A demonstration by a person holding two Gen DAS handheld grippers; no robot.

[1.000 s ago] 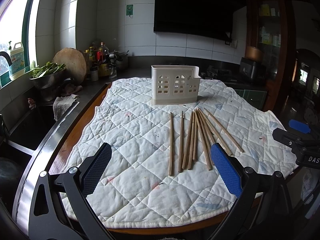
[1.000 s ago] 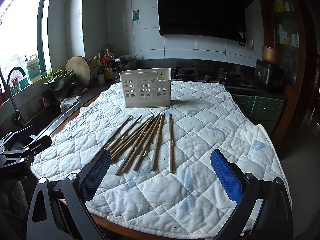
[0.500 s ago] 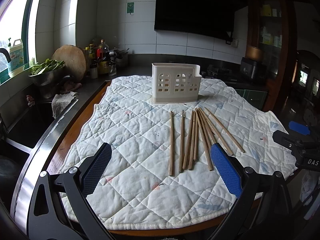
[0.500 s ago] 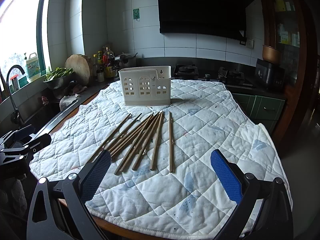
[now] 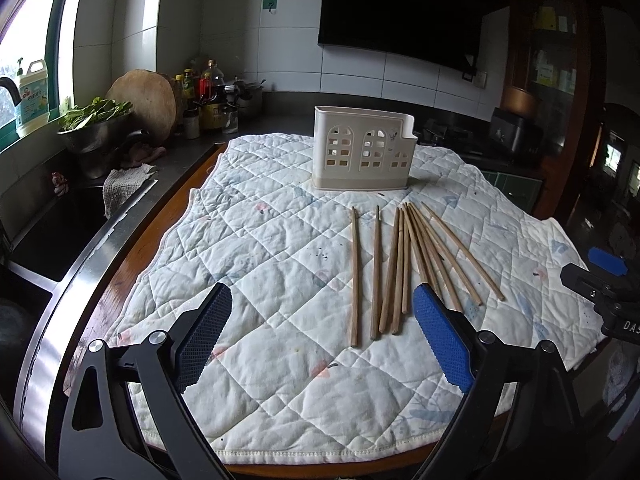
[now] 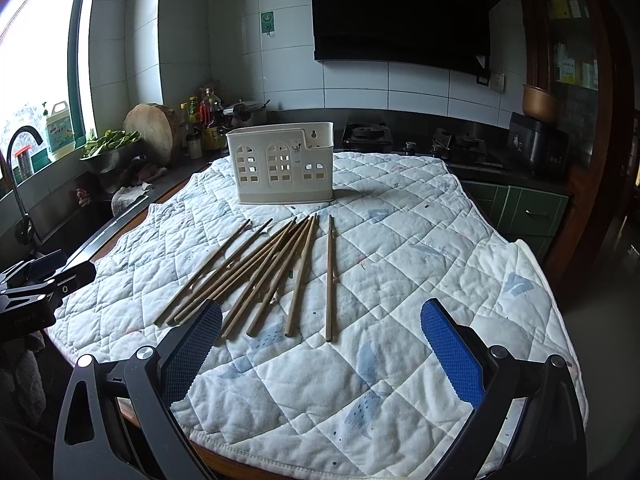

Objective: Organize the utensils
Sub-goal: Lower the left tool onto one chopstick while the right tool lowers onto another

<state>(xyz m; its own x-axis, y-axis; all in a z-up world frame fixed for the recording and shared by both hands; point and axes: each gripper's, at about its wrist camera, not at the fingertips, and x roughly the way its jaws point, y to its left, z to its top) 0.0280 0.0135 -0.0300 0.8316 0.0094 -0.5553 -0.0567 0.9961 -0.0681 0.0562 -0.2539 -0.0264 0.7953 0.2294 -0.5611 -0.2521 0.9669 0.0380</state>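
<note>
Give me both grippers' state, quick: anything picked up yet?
Left gripper: open, jaws closing, nothing between them.
Right gripper: open, holding nothing.
Chopsticks lie on the cloth.

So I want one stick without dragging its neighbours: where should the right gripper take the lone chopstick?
Grip the lone chopstick near its close end, from above, fingers either side of it. It lies flat on the quilt, clear of the fan.

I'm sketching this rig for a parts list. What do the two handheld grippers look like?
Both the left gripper and right gripper have black cut-out frames with silver screw heads and blue textured pads. White letters "DA" mark the right gripper's body. No hand or sleeve shows.
</note>
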